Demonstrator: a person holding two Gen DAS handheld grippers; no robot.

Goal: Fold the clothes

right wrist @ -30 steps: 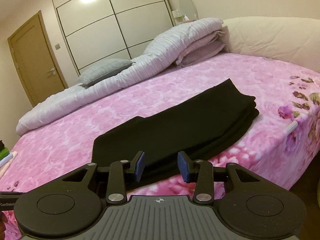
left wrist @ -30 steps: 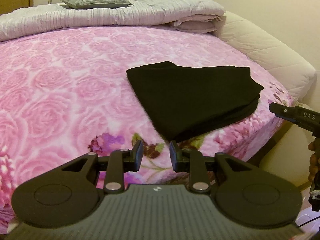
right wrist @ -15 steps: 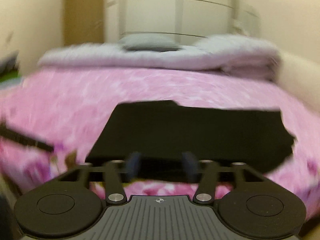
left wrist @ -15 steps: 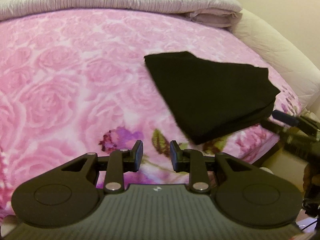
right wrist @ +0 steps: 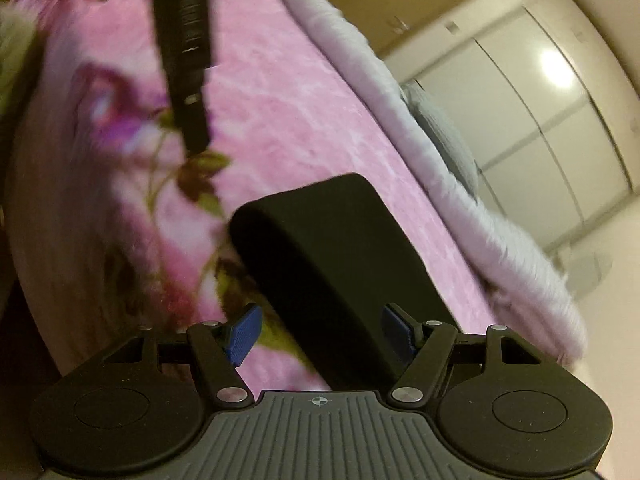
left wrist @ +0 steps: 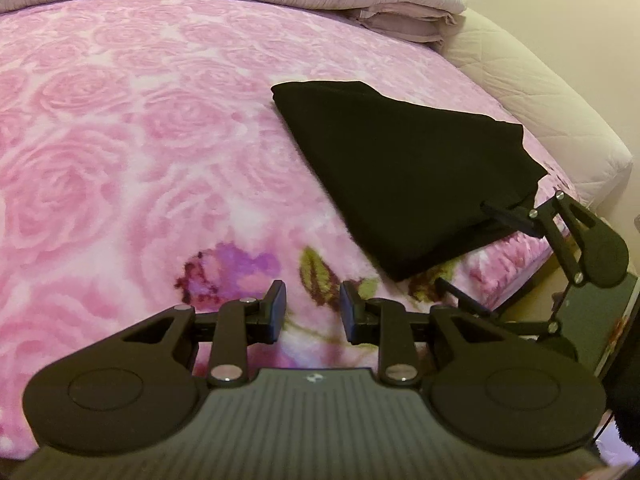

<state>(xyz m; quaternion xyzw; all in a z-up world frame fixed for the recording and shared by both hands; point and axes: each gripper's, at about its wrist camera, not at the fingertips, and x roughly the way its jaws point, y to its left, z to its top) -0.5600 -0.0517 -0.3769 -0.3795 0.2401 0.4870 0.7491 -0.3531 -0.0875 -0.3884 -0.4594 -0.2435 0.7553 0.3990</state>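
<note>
- Since a second ago, you're swinging your right gripper (right wrist: 320,334) round to the black garment's (left wrist: 404,172) near end, fingers spread wide, straddling its edge.
- Left gripper (left wrist: 312,312) is hovering over the bed (left wrist: 120,140), fingers narrowly apart, holding nothing.
- Garment's lying folded in layers near the bed's corner; another fold or done, I'm not seeing which.

Pink rose bedspread (left wrist: 120,160) carries folded black garment (left wrist: 400,168), seemingly trousers.
</note>
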